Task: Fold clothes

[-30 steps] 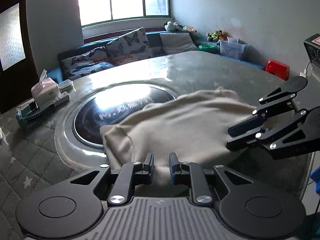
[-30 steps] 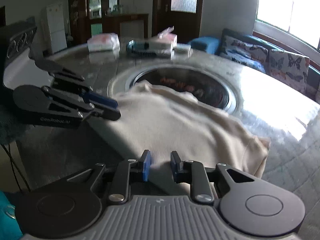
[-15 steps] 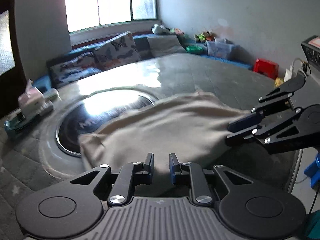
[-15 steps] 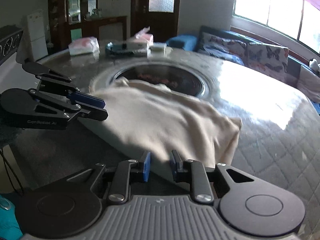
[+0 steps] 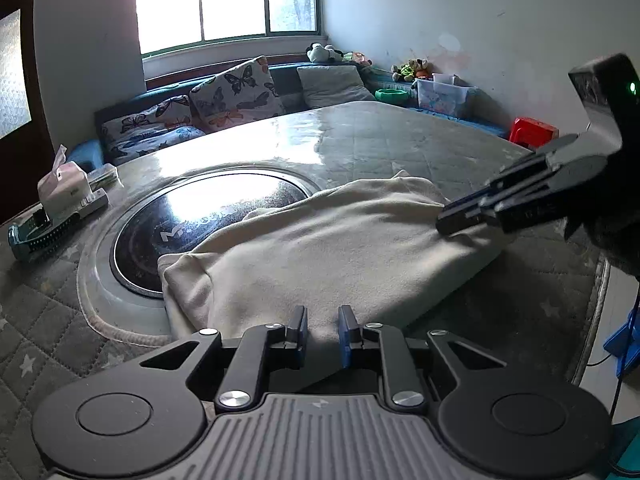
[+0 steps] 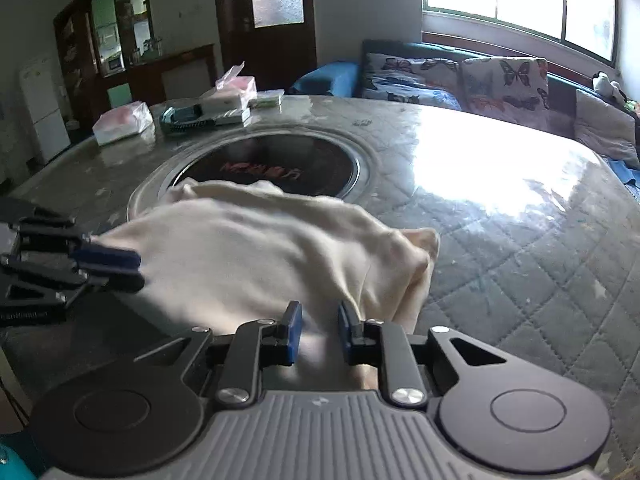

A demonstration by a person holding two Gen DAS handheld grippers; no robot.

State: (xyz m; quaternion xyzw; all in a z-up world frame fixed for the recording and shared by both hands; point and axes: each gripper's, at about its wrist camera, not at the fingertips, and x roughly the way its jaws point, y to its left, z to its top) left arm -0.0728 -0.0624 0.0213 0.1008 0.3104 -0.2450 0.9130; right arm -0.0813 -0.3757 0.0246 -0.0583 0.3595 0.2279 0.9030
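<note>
A cream garment (image 5: 320, 248) lies across the round table, its far part reaching over the dark glass centre disc (image 5: 208, 216). My left gripper (image 5: 323, 330) is shut on the garment's near edge, and the cloth runs in between its blue pads. In the right wrist view the left gripper (image 6: 114, 268) pinches the same edge at the left. My right gripper (image 6: 318, 330) is shut on the near edge too, beside a bunched corner (image 6: 416, 256). In the left wrist view the right gripper (image 5: 452, 220) holds that edge raised, with shadow beneath it.
A tissue box (image 5: 62, 190), a teal comb-like object (image 5: 36, 236) and a small packet stand at the table's far left. A plastic-wrapped pack (image 6: 122, 122) sits beyond them. A sofa with butterfly cushions (image 5: 236, 94) runs under the window. The table rim (image 5: 596, 312) curves close on the right.
Both grippers have lifted the garment's near edge off the table and carried it forward. The cloth has bunched up towards the centre disc.
</note>
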